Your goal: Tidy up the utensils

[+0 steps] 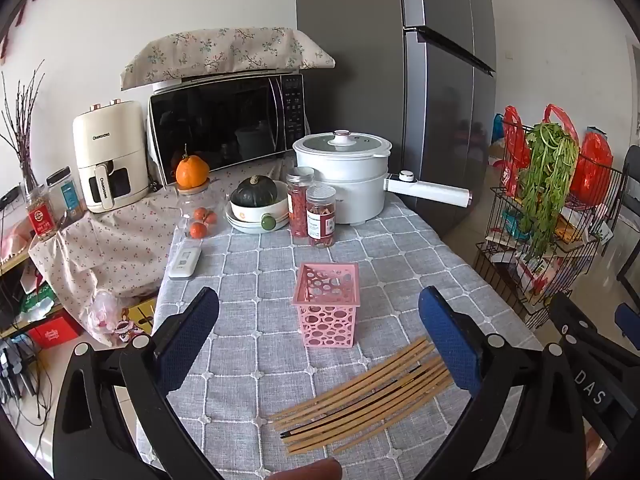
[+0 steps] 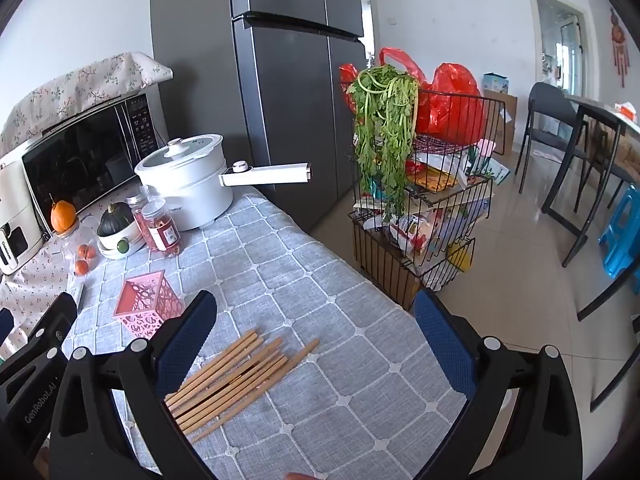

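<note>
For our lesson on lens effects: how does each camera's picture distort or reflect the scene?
Left wrist view: fisheye bends the chopsticks into arcs; the microwave door mirrors the room. Right wrist view: the refrigerator leans and bows; daylight glares on the floor tiles.

A home kitchen: microwave (image 1: 224, 128) and air fryer (image 1: 110, 156) at ten o'clock, fridge (image 1: 420, 80) at one, clothed table (image 1: 280, 280), electric pot (image 1: 344, 172), grocery rack (image 2: 424, 208).
</note>
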